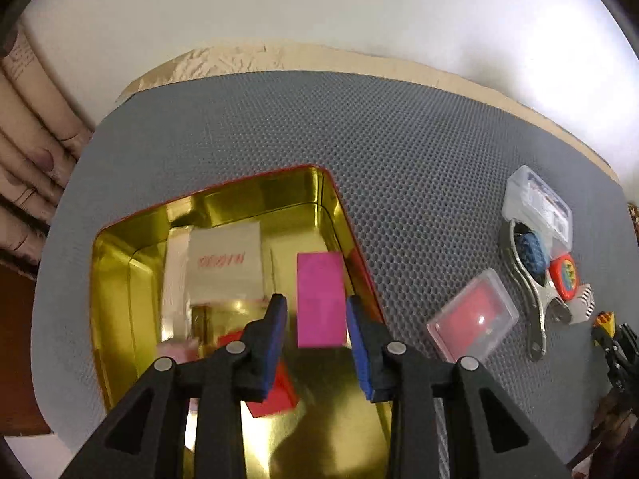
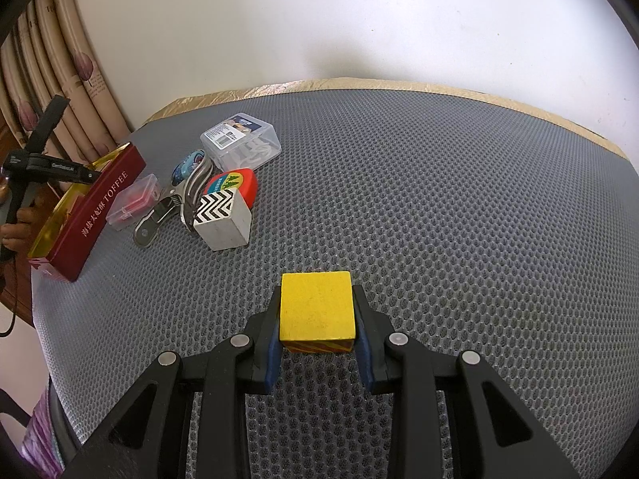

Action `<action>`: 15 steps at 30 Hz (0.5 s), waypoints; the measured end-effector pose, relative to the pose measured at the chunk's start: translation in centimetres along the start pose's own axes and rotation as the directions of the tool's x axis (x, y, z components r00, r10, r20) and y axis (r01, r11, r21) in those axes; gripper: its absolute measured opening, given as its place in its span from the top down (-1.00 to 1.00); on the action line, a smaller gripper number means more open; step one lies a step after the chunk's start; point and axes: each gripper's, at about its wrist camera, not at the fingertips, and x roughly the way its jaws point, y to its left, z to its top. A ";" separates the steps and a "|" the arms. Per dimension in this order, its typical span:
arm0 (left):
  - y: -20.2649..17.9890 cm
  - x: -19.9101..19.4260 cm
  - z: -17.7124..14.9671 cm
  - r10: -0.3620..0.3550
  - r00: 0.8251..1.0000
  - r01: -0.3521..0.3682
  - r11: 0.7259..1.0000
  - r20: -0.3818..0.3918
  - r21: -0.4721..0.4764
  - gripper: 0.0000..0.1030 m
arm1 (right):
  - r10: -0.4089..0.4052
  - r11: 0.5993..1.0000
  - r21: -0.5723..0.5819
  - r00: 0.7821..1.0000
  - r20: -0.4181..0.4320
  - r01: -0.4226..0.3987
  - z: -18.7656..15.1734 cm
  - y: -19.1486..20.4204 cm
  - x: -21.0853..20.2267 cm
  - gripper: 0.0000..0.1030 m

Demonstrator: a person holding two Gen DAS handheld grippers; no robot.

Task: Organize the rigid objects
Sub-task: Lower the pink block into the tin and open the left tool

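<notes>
My left gripper hangs open over the gold-lined tin. A pink block lies in the tin between its fingers, with a gap on each side. A silver box and a red piece also lie in the tin. My right gripper is shut on a yellow block held above the grey mat. The tin's red TOFFEE side shows at the left of the right wrist view, with the left gripper above it.
On the mat beside the tin lie a small clear case with red contents, a metal clip, a clear plastic box, a red round-edged block and a zigzag-patterned white block. A curtain hangs at the left.
</notes>
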 end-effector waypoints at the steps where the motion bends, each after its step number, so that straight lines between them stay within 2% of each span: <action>1: 0.2 -1.3 -0.6 -0.016 0.999 0.017 1.000 0.038 -0.021 0.39 | -0.004 1.000 -0.003 1.000 0.000 0.004 0.0 0.1 0.0 0.45; 3: 0.8 -4.7 -2.8 0.000 0.990 0.009 0.998 0.142 -0.064 0.39 | -0.010 1.000 -0.010 1.000 -0.002 0.010 0.1 0.2 0.1 0.45; 5: 1.4 -7.5 -5.1 0.052 0.978 -0.030 0.993 0.201 -0.113 0.39 | -0.012 1.000 -0.013 1.000 -0.003 0.012 0.1 0.2 0.2 0.45; 8: 2.7 -10.8 -9.8 0.094 0.959 -0.039 0.979 0.267 -0.202 0.25 | -0.030 0.999 -0.029 1.000 -0.007 0.030 0.2 0.5 0.3 0.45; 11: 3.8 -12.3 -14.5 0.182 0.948 -0.105 0.954 0.262 -0.281 0.19 | -0.062 0.997 -0.055 0.998 -0.023 0.061 0.3 1.2 0.5 0.44; 15: 6.1 -12.1 -19.3 0.189 0.955 -0.092 0.921 0.228 -0.378 0.19 | -0.063 0.998 -0.029 0.996 -0.060 0.062 0.8 1.6 0.4 0.46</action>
